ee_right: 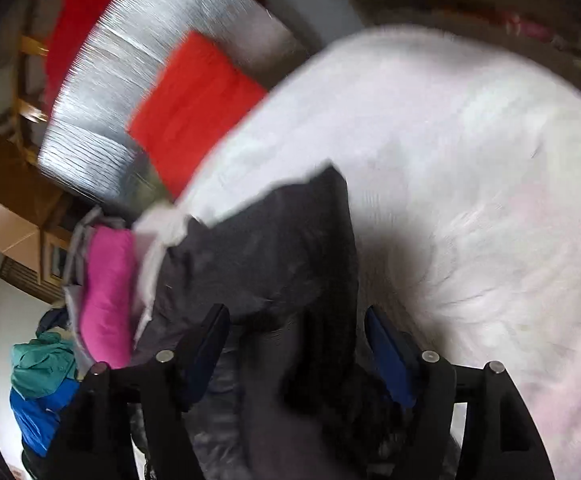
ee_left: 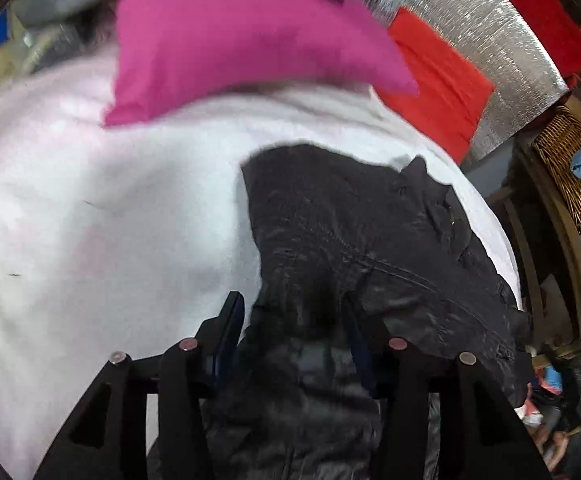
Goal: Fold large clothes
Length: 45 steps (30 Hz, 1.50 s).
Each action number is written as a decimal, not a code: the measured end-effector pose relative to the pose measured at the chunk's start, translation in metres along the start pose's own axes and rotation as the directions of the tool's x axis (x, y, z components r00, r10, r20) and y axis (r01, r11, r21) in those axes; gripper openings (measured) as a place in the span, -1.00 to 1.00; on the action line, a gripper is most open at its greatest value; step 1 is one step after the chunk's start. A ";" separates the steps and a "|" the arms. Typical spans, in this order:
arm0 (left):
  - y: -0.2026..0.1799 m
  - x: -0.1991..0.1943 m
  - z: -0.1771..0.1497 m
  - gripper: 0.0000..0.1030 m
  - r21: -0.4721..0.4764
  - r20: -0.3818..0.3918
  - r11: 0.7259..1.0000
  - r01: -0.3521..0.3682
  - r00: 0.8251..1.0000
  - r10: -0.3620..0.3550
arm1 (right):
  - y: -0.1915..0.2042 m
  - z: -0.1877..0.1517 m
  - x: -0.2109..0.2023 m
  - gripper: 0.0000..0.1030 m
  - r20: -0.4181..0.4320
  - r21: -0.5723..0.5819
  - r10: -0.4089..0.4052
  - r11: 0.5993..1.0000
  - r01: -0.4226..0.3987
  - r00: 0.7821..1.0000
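- So your left gripper (ee_left: 294,316) has its jaws partway apart with the dark garment (ee_left: 362,248) bunched up between them; the blue pads (ee_left: 230,332) sit beside the cloth and I honestly can't tell if they're pressing on it.
- Your right gripper (ee_right: 294,336) also has its jaws spread, dark fabric running up between them, and there's a clear gap next to the right pad, so it doesn't look clamped.
- That dark garment lies crumpled on the white fluffy blanket (ee_left: 102,208), with one corner sticking up in the right wrist view.
- Beyond it you've got a pink pillow (ee_left: 226,40), a red folded cloth (ee_left: 438,92) and a silver foil mat (ee_left: 486,36).
- Both views are pretty blurry.
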<state>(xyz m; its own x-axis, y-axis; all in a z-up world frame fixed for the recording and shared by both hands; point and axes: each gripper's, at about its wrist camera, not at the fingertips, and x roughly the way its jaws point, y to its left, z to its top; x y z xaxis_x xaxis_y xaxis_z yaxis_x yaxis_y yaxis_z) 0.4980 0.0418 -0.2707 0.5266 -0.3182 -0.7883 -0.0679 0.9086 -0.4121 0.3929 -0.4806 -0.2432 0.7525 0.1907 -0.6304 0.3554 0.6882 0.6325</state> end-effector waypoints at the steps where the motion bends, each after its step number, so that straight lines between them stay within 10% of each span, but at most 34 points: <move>1: -0.002 -0.009 -0.003 0.14 0.010 0.023 1.000 -0.012 1.000 0.011 | 0.002 -0.005 -0.008 0.44 0.006 -0.010 -0.004 1.000 0.004 1.000; 14: -0.080 -0.054 -0.109 0.51 0.374 0.178 0.907 -0.192 0.975 0.133 | 0.033 -0.107 -0.024 0.45 -0.144 0.099 0.177 0.982 -0.164 0.974; 32: -0.091 -0.036 -0.117 0.51 0.432 0.207 0.871 -0.232 0.966 0.155 | 0.013 -0.111 0.032 0.45 -0.118 0.290 0.221 0.940 -0.179 0.968; 41: -0.091 -0.019 -0.116 0.51 0.433 0.137 0.877 -0.210 0.976 0.167 | 0.017 -0.101 0.040 0.42 -0.070 0.288 0.215 0.939 -0.187 0.974; 45: -0.077 -0.009 -0.112 0.51 0.335 -0.036 0.941 -0.051 0.997 0.066 | 0.015 -0.099 0.037 0.42 -0.085 0.303 0.239 0.931 -0.203 0.967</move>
<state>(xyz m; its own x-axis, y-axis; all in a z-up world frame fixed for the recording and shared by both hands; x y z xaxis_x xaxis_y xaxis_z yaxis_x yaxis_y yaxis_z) 0.4033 -0.0556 -0.2828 0.4903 -0.2667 -0.8298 0.1934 0.9616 -0.1948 0.3711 -0.3944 -0.3014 0.7655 0.4085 -0.4972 0.3462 0.3899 0.8533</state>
